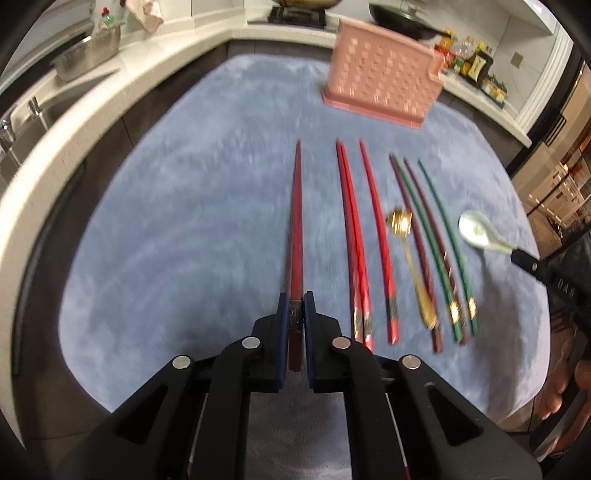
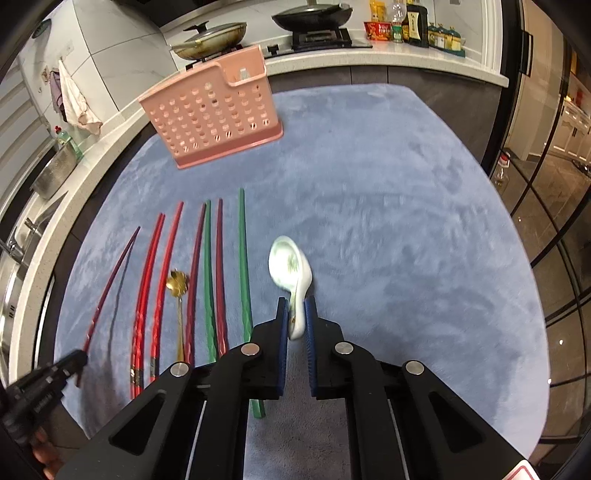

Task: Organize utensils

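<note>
My left gripper (image 1: 295, 314) is shut on a dark red chopstick (image 1: 295, 229) near its decorated end and holds it above the blue-grey mat (image 1: 184, 240). My right gripper (image 2: 295, 317) is shut on the handle of a white ceramic spoon (image 2: 286, 262), bowl pointing away; the spoon also shows in the left wrist view (image 1: 476, 230). Several red, maroon and green chopsticks (image 1: 373, 229) and a gold spoon (image 1: 400, 223) lie in a row on the mat. A pink perforated utensil holder (image 1: 384, 85) stands at the mat's far side, also in the right wrist view (image 2: 214, 118).
A white counter (image 1: 110, 122) curves around the mat, with a sink and metal colander (image 1: 88, 55) at left. A stove with pans (image 2: 310, 18) and bottles (image 2: 413, 22) stand behind the holder. A glass door (image 2: 546, 184) is on the right.
</note>
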Action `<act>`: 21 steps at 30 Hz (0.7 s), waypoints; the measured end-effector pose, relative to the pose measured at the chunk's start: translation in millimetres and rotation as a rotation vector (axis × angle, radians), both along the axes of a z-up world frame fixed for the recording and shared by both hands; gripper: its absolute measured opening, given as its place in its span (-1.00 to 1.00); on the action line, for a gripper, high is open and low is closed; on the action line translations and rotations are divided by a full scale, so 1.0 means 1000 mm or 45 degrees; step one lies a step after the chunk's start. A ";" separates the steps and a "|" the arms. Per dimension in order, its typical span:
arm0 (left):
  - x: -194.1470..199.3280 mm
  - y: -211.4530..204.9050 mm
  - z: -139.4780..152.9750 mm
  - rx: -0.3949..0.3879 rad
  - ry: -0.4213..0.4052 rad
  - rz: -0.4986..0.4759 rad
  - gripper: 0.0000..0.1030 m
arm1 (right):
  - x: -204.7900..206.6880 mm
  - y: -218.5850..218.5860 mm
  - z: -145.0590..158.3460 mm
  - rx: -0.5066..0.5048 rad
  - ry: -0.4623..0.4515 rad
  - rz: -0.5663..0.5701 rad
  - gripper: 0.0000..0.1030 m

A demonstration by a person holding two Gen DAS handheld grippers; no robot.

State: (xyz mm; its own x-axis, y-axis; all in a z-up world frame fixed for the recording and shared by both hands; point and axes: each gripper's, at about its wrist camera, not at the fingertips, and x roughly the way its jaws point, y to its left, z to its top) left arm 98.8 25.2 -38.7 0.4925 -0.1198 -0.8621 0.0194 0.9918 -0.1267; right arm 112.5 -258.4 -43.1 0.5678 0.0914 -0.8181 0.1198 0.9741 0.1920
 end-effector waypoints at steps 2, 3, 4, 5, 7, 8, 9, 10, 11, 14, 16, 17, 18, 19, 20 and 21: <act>0.007 0.003 0.014 -0.002 -0.032 0.008 -0.86 | 0.002 -0.002 0.007 0.000 -0.010 -0.004 -0.86; 0.012 0.004 0.023 -0.002 -0.056 0.011 -0.86 | 0.004 -0.004 0.010 0.005 -0.014 -0.008 -0.87; 0.017 0.005 0.031 0.001 -0.074 0.013 -0.86 | 0.007 -0.006 0.015 0.011 -0.023 -0.013 -0.87; 0.022 0.006 0.038 0.002 -0.091 0.015 -0.87 | 0.009 -0.007 0.020 0.017 -0.031 -0.015 -0.87; 0.032 0.009 0.056 -0.001 -0.139 0.019 -0.87 | 0.015 -0.010 0.030 0.027 -0.049 -0.018 -0.88; 0.038 0.010 0.065 0.002 -0.163 0.021 -0.87 | 0.018 -0.010 0.034 0.028 -0.059 -0.018 -0.88; 0.044 0.010 0.074 0.004 -0.191 0.021 -0.87 | 0.021 -0.010 0.040 0.026 -0.073 -0.018 -0.88; 0.050 0.011 0.082 0.010 -0.216 0.024 -0.87 | 0.024 -0.010 0.045 0.024 -0.085 -0.016 -0.88; 0.056 0.011 0.091 0.011 -0.239 0.023 -0.87 | 0.028 -0.010 0.050 0.020 -0.098 -0.014 -0.88; 0.073 0.012 0.113 0.003 -0.296 0.027 -0.87 | 0.041 -0.009 0.066 0.020 -0.142 -0.006 -0.88; 0.081 0.013 0.127 -0.007 -0.332 0.031 -0.87 | 0.050 -0.009 0.077 0.024 -0.168 0.000 -0.88; 0.086 0.013 0.134 -0.011 -0.349 0.031 -0.87 | 0.056 -0.009 0.083 0.024 -0.183 0.003 -0.88; 0.093 0.014 0.143 -0.015 -0.370 0.035 -0.87 | 0.060 -0.009 0.088 0.025 -0.196 0.006 -0.88; 0.101 0.014 0.153 -0.024 -0.394 0.040 -0.87 | 0.067 -0.009 0.096 0.022 -0.218 0.011 -0.88; 0.108 0.014 0.162 -0.037 -0.413 0.042 -0.87 | 0.072 -0.009 0.100 0.020 -0.230 0.012 -0.88; 0.113 0.015 0.169 -0.048 -0.428 0.042 -0.87 | 0.079 -0.009 0.106 0.020 -0.242 0.016 -0.88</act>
